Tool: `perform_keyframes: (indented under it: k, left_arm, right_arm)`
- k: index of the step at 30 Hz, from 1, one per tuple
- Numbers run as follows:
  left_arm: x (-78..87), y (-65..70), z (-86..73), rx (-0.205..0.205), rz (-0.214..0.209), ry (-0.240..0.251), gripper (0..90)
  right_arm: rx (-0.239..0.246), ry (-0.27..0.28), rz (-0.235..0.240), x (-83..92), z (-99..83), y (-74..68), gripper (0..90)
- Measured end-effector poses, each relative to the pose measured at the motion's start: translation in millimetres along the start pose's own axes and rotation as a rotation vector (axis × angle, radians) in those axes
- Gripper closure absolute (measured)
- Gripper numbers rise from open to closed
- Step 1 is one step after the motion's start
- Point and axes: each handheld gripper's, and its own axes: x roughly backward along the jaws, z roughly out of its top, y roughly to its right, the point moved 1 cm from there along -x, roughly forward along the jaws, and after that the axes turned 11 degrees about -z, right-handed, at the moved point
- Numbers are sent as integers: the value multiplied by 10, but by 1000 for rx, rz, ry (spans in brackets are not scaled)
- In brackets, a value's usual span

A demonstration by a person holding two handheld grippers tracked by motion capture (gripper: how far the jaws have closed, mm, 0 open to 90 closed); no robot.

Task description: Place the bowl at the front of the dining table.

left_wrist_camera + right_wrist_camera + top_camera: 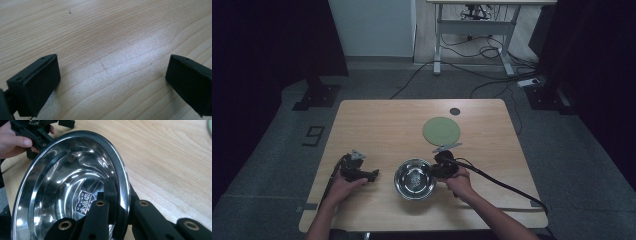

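A: Clearly the risk is a slip: the right gripper (117, 202) pinches only the thin rim of the bowl (414, 179), 1 jaw inside, 1 outside, and polished steel could slide free or tip and clatter onto the table (377, 125).

B: And the bowl?

A: Shiny, round, empty, a stamped mark at its bottom, near the table's front edge. The left gripper (112, 82) rests beside it, jaws wide, holding nothing.
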Motion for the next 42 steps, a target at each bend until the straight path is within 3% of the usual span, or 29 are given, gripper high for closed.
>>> perform_keyframes:
  k: [42]
  left_arm:
    - [-3, 7, 3, -4, -2, -2, 0]
  right_arm:
    - [-77, 82, -88, 62, 173, 266, 864]
